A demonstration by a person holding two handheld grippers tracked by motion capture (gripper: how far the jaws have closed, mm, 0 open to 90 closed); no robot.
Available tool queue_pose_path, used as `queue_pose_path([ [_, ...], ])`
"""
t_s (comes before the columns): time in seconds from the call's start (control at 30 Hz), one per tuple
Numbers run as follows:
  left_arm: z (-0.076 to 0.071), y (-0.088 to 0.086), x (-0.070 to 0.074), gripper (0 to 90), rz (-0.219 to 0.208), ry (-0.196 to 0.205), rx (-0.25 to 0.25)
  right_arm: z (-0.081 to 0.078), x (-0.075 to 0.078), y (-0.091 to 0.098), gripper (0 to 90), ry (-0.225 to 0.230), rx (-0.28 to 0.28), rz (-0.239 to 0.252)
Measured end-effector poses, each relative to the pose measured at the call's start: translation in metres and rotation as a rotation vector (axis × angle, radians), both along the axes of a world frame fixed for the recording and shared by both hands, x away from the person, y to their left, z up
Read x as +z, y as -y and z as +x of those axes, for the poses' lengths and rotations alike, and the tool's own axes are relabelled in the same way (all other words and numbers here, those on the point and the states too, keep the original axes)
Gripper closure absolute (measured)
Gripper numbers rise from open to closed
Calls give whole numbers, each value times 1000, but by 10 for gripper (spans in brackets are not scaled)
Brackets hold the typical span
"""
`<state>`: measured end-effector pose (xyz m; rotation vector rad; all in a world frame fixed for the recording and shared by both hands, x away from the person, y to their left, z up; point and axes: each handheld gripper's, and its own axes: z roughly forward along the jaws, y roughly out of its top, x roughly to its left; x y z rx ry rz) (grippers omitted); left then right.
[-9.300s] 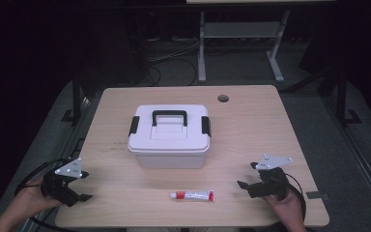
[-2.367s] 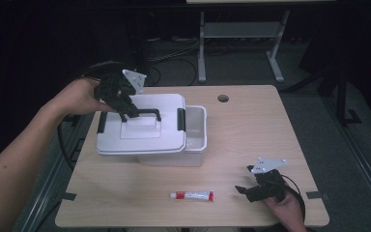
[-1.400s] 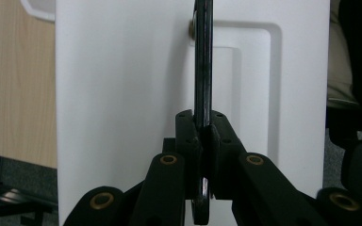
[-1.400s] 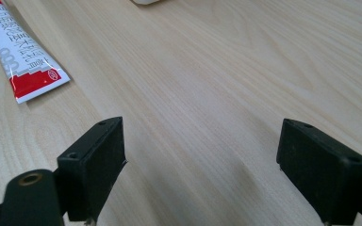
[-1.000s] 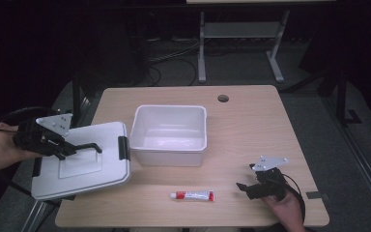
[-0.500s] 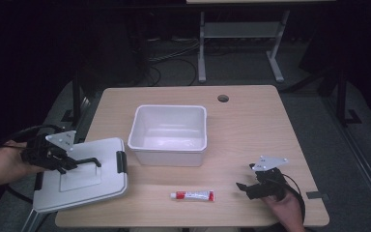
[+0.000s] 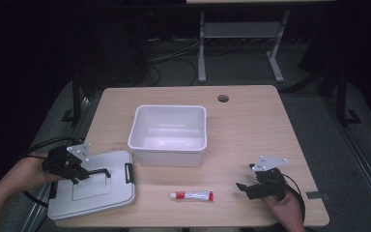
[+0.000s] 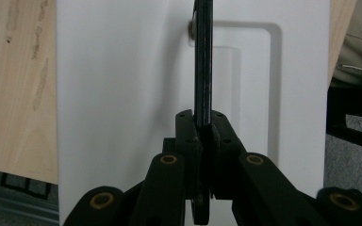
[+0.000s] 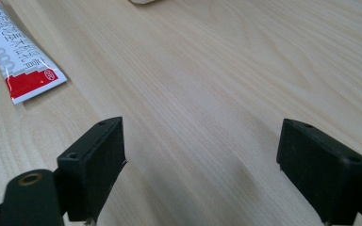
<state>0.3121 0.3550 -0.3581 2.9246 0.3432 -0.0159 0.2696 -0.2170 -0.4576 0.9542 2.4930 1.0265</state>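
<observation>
At the table's [image 7: 251, 121] left front corner the left gripper [image 7: 77, 172] clamps the black handle [image 7: 96, 171] of the white lid [image 7: 92, 186], which overhangs the edge and could tip off if released, beside the open bin [image 7: 168, 128], toothpaste tube [image 7: 192, 195] and idle, open-jawed right gripper [image 7: 245, 187].

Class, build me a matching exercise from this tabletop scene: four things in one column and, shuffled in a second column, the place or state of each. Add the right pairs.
Things:
1. lid
2. box
3. tube
4. right claw

Places or states:
A. lies flat near the table's front edge, between the two hands
B. open, holding nothing, resting on the wood
C. at the table's front left corner, its black handle pinched by the left claw
D. stands uncovered and empty in the middle of the table

Pairs: 1-C, 2-D, 3-A, 4-B
</observation>
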Motion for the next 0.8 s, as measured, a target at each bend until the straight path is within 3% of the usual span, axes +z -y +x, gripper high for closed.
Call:
queue_pose_path([
  [0.3,6,1,-13,845,4,-9,3,-1,-1,-2,154,0,10,2],
  [0.8,15,8,-22,844,-4,-12,-12,-1,-1,-2,153,-4,30,22],
])
